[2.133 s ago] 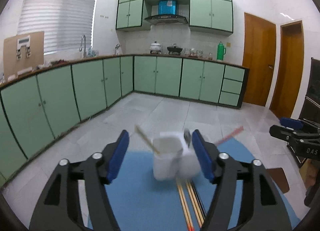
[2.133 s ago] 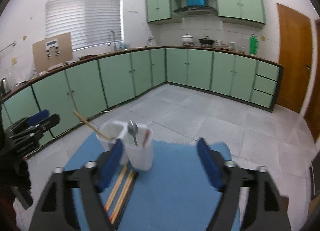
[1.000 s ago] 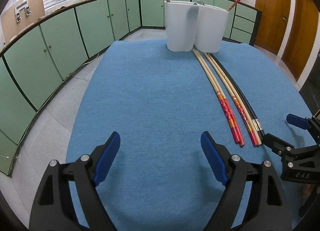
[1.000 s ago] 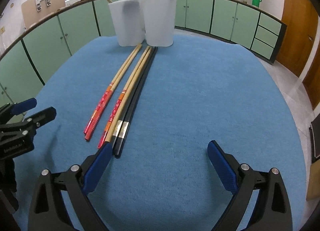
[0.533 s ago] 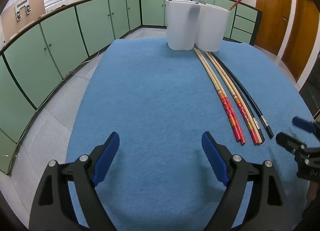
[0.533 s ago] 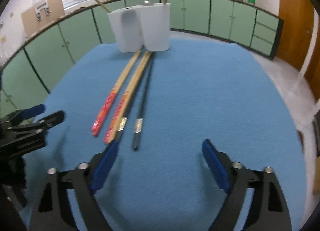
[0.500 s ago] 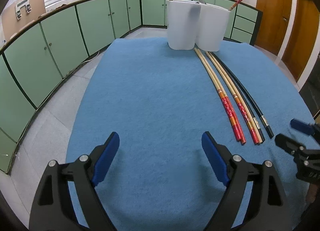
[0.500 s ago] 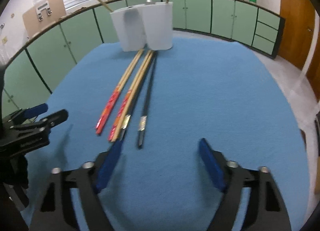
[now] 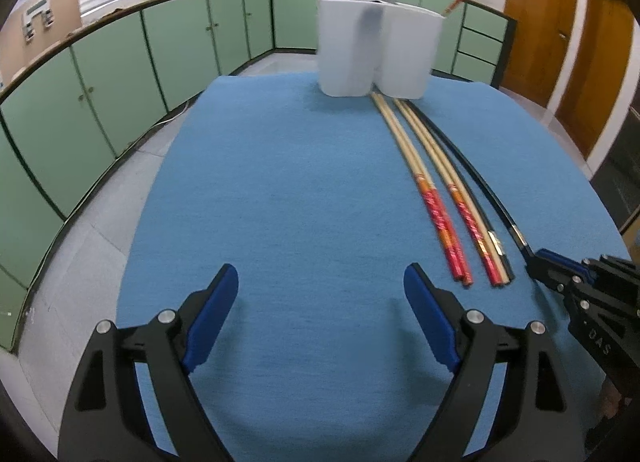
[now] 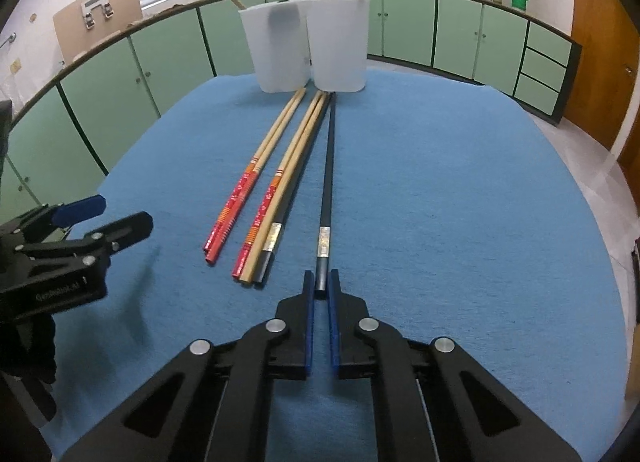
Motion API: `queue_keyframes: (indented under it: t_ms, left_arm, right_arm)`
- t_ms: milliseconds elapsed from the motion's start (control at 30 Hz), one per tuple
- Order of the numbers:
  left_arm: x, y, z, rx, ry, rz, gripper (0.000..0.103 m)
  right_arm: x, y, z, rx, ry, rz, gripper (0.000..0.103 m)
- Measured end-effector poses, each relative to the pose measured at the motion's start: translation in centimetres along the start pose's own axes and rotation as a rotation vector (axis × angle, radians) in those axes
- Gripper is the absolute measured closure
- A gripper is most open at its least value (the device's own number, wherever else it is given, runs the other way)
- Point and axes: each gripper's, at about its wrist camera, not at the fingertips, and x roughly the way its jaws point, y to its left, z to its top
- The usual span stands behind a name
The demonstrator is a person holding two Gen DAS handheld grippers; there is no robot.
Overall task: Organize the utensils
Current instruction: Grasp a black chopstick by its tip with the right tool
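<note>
A blue cloth (image 10: 460, 202) covers the table, with two white cups (image 10: 312, 50) at its far edge. The left gripper (image 9: 320, 294) hovers wide open, empty. The right gripper (image 10: 321, 286), jaws just closed, pinches the near end of a black chopstick (image 10: 328, 182) lying beside the other chopsticks (image 10: 276, 182).

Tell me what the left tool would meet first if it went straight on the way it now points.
Most likely the bare blue cloth. The left tool is open, empty and angled down at it, with nothing between its fingers. The chopsticks lie off to its right, and the white cups stand further on, though depth is unclear.
</note>
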Motion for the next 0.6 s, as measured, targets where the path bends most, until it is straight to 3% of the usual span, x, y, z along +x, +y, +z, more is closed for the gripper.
queue_keyframes:
  t_ms: [300, 600]
  left_arm:
    - [0.8, -3.5, 0.1, 0.071, 0.026, -0.04, 0.021]
    - [2.2, -4.8, 0.1, 0.078, 0.068, -0.027, 0.019]
  right_arm:
    - [-0.6, -3.1, -0.5, 0.04, -0.01, -0.042, 0.096]
    - [-0.7, -4.2, -0.7, 0.063, -0.021, -0.014, 0.096]
